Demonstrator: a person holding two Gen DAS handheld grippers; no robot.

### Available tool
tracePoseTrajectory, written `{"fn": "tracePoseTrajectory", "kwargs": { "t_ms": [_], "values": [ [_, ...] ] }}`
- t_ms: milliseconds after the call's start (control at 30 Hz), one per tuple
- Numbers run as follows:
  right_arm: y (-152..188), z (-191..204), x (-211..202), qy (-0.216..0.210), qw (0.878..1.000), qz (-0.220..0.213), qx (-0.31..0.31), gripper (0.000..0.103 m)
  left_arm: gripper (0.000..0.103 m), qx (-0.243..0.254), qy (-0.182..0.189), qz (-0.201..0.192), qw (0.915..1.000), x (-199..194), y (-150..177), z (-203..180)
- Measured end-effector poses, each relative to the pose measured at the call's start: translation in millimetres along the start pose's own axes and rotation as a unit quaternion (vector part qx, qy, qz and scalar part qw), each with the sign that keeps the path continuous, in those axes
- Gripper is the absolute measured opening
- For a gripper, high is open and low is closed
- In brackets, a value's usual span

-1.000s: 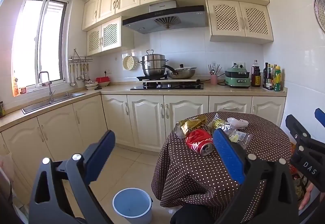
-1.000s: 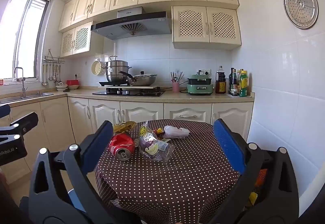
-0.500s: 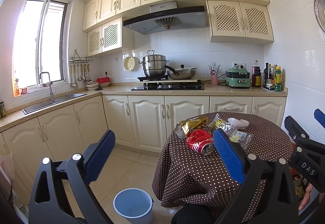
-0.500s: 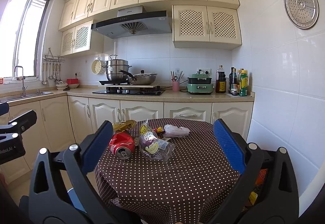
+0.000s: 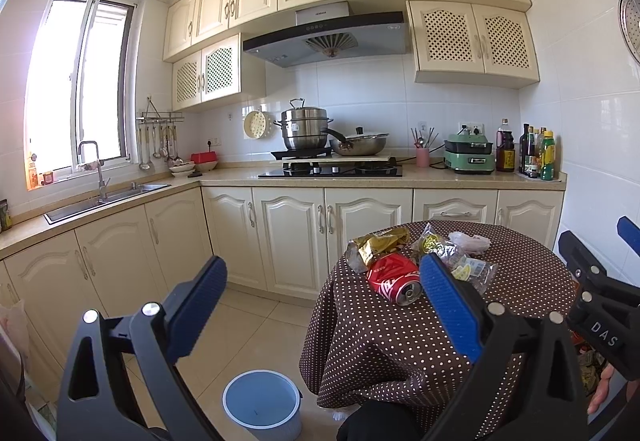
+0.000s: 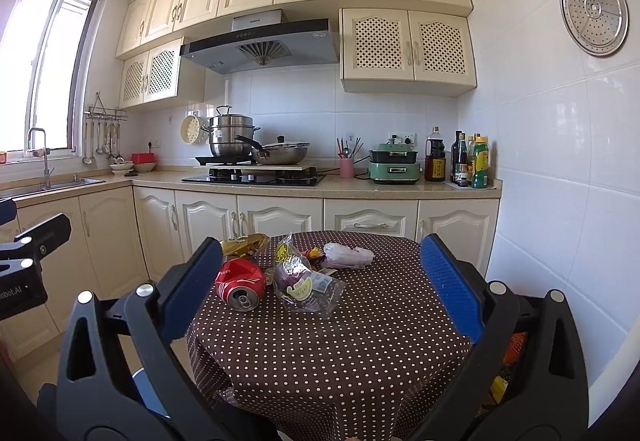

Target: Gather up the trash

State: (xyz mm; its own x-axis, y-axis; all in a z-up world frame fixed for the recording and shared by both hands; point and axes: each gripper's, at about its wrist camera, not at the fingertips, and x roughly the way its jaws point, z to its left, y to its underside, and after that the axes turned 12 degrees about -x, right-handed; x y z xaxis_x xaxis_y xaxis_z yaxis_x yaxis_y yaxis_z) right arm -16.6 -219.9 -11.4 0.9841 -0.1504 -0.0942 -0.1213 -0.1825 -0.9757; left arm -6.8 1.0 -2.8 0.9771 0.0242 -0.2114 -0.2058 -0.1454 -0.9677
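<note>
Trash lies on a round table with a brown dotted cloth (image 6: 340, 341): a crushed red can (image 6: 240, 283), a gold snack wrapper (image 6: 244, 243), a clear purple bag (image 6: 304, 281) and a white plastic bag (image 6: 346, 255). In the left wrist view the can (image 5: 394, 277), the gold wrapper (image 5: 380, 245) and the table (image 5: 380, 341) show too. A pale blue bin (image 5: 262, 403) stands on the floor left of the table. My left gripper (image 5: 320, 309) is open and empty, held above the floor and table edge. My right gripper (image 6: 320, 301) is open and empty, short of the trash.
Cream cabinets and a counter run along the back, with a hob (image 6: 256, 179), pots, a green cooker (image 6: 394, 167) and bottles (image 6: 476, 163). A sink (image 5: 108, 197) sits at the left under the window. A white tiled wall stands close on the right.
Both views have shifted very slightly; the table and trash sit a touch nearer. Both grippers stay open and empty.
</note>
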Motion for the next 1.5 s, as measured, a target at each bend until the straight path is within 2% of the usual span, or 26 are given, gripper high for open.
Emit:
{"fn": "tracePoseTrajectory", "kwargs": {
  "t_ms": [1133, 1500],
  "values": [
    [1.6, 4.4, 6.0, -0.005, 1.0, 0.009, -0.003, 0.097, 0.095, -0.001, -0.002, 0.003, 1.0, 5.6, 2.0, 1.6],
    [11.5, 1.7, 20.3, -0.013, 0.999, 0.031, 0.007, 0.097, 0.095, 0.006, -0.002, 0.019, 0.9998, 18.8, 8.9, 2.2]
  ]
}}
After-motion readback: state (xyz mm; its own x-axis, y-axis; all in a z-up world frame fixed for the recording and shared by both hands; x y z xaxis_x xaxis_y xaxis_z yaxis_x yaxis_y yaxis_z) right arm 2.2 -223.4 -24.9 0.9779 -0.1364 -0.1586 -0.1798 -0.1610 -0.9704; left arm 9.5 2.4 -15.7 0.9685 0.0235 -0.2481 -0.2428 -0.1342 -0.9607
